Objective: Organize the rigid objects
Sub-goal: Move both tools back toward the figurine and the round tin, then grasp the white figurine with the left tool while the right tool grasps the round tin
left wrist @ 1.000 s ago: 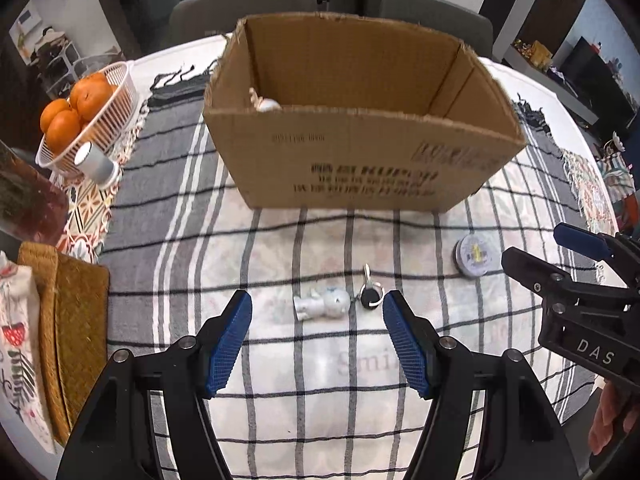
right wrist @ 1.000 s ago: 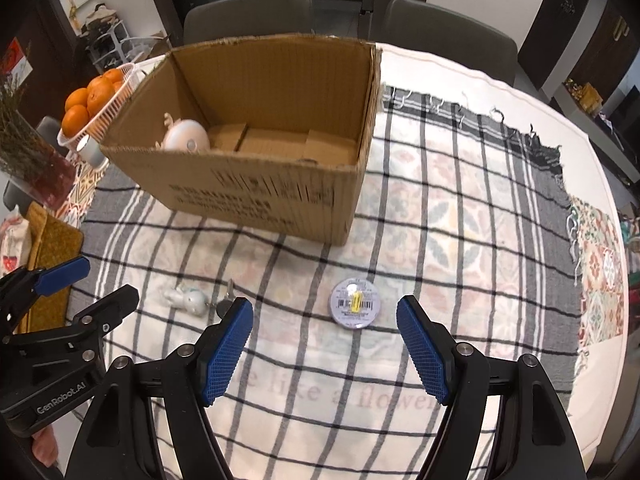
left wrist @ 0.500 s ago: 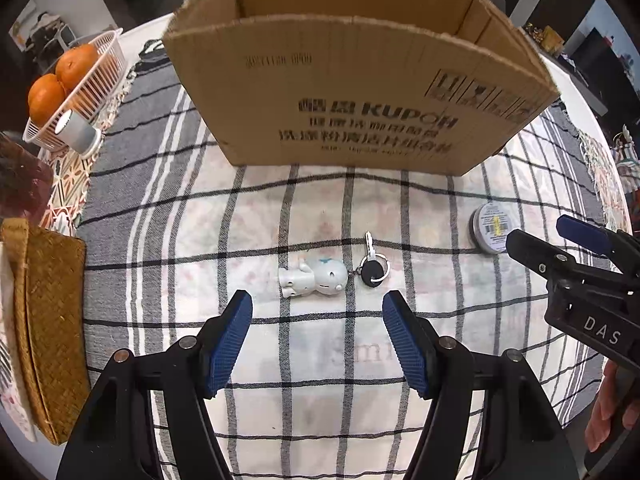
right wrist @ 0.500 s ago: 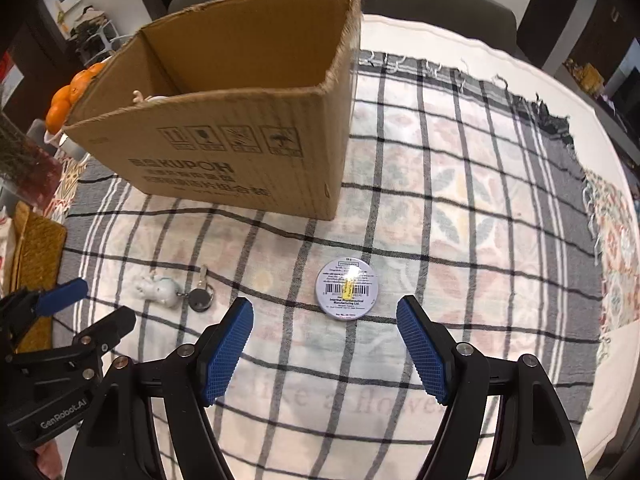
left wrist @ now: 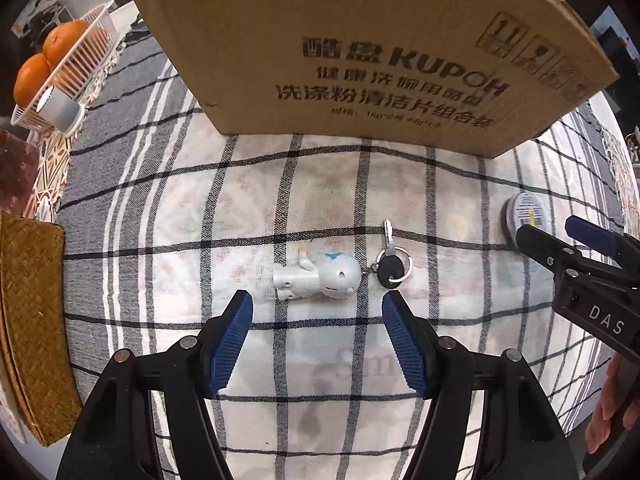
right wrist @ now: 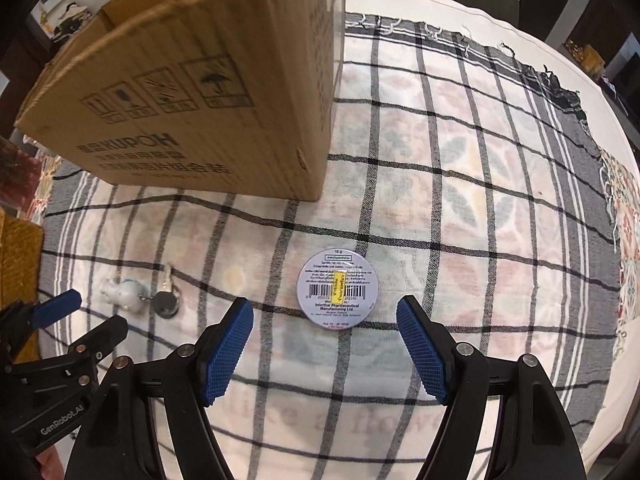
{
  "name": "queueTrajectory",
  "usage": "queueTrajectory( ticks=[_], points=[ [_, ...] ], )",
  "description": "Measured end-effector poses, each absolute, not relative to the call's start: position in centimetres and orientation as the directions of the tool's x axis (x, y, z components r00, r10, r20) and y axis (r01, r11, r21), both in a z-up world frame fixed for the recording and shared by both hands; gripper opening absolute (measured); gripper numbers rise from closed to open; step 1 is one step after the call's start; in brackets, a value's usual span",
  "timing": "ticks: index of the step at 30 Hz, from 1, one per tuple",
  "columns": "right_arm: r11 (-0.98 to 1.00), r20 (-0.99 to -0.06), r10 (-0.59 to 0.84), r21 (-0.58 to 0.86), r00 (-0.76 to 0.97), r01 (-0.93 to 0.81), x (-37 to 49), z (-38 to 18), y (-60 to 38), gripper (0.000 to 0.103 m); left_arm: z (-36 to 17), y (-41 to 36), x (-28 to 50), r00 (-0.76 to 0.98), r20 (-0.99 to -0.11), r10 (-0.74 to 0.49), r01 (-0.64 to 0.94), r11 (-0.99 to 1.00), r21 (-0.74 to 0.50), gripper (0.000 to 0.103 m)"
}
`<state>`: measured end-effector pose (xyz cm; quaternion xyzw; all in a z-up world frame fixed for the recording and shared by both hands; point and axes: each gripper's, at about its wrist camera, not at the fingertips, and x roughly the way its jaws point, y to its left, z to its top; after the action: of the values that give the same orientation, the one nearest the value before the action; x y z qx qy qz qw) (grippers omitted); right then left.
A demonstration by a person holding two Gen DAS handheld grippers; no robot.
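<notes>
The little white figure keychain [left wrist: 316,278] lies on the checked cloth [left wrist: 168,208] in front of the cardboard box [left wrist: 360,52], its length crosswise, just ahead of my left gripper [left wrist: 316,338], whose jaws are apart and empty. My right gripper [right wrist: 325,350], also spread and empty, hovers by the round tin [right wrist: 337,293].
</notes>
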<state>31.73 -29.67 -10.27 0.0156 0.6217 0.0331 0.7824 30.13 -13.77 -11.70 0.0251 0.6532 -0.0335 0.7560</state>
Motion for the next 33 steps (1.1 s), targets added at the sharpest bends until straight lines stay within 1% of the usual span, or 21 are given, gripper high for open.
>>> queueTrajectory(
  ticks=[4, 6, 14, 18, 25, 28, 29, 30, 33],
  points=[
    [0.998, -0.975, 0.062, 0.058, 0.215, -0.024, 32.2, -11.1, -29.9, 0.075, -12.3, -13.8, 30.5, 0.137, -0.990, -0.018, 0.077, 0.997, -0.007, 0.064],
    [0.998, -0.977, 0.057, 0.054, 0.208, -0.021, 32.6, -11.5, -29.9, 0.075, -12.8, -13.7, 30.8, 0.127, -0.992, -0.022, 0.070, 0.997, -0.014, 0.060],
    [0.999, -0.981, 0.036, 0.032, 0.192, -0.024, 33.3, -12.9, -29.7, 0.075, -14.4, -13.2, 32.1, 0.113, -0.993, -0.037, 0.041, 0.999, -0.033, 0.057],
    [0.999, -0.982, 0.035, 0.032, 0.185, -0.018, 33.5, -13.5, -29.9, 0.075, -14.8, -13.0, 32.6, 0.107, -0.993, -0.049, 0.023, 0.999, -0.046, 0.053],
    [0.999, -0.984, 0.033, 0.032, 0.177, -0.010, 34.1, -14.6, -30.5, 0.074, -15.2, -12.6, 33.3, 0.118, -0.992, -0.053, 0.007, 0.999, -0.053, 0.052],
    [1.000, -0.981, 0.024, 0.024, 0.192, -0.006, 34.0, -14.6, -30.5, 0.065, -15.2, -12.8, 33.5, 0.131, -0.990, -0.052, 0.011, 0.999, -0.051, 0.052],
    [1.000, -0.980, 0.027, 0.026, 0.198, -0.007, 33.9, -14.5, -30.5, 0.058, -15.1, -12.9, 33.5, 0.132, -0.990, -0.053, 0.011, 0.999, -0.052, 0.052],
    [0.999, -0.979, 0.033, 0.032, 0.202, -0.008, 33.7, -14.4, -30.3, 0.053, -15.0, -12.9, 33.6, 0.134, -0.989, -0.057, 0.012, 0.998, -0.056, 0.050],
    [1.000, -0.982, 0.022, 0.023, 0.186, 0.001, 33.3, -14.5, -30.0, 0.053, -14.8, -13.1, 33.1, 0.121, -0.991, -0.064, 0.012, 0.998, -0.063, 0.050]
  ],
)
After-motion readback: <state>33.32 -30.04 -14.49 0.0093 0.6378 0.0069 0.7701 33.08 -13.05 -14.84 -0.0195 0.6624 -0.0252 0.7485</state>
